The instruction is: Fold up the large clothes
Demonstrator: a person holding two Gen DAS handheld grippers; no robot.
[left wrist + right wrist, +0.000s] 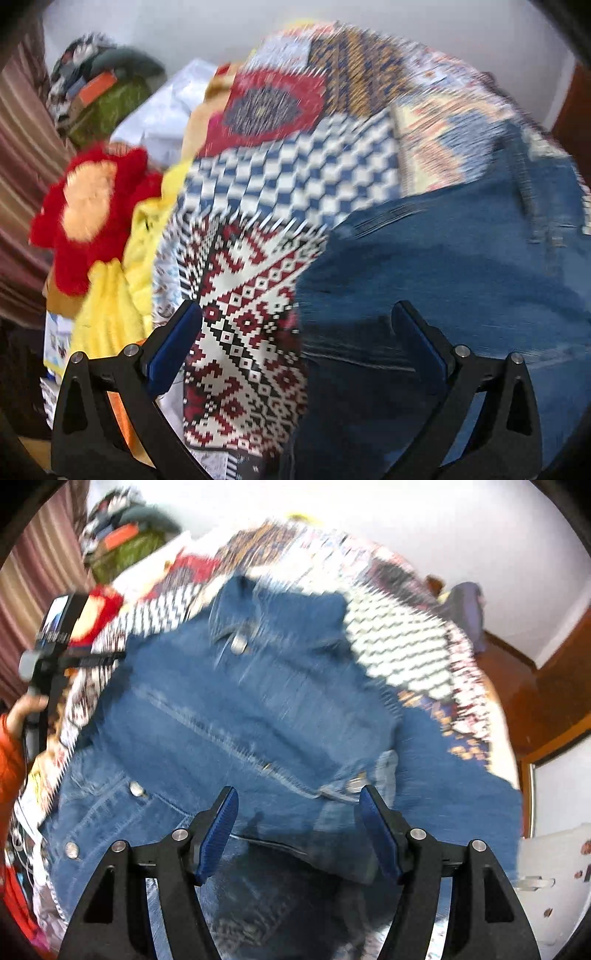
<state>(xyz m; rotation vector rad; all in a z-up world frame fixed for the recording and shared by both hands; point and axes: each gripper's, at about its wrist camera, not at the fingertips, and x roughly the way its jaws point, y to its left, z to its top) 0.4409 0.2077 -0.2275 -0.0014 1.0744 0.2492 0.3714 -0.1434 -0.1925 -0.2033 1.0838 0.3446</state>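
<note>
A denim jacket [236,716] is seen spread out on a patchwork bedcover [295,173], front side up, its collar [258,605] pointing toward the far wall and its buttoned placket running diagonally down toward the near edge. The body of the jacket lies largely flat and open; a sleeve or side panel [454,771] on the right of the collar appears to have been drawn partly across, though the motion blur leaves this uncertain. No finished fold can be made out, so the task is judged to be at an early stage, with the sleeves and the body yet to be brought in and doubled over. The right gripper [299,823] is held above the lower hem of the jacket, its jaws spread and nothing pinched between them. The left gripper [295,339] is held over the left edge of the jacket, where denim meets bedcover, its jaws likewise wide apart and empty. A red and yellow plush toy [92,218] lies well to the left of the jacket, beyond the bedcover's edge.
</note>
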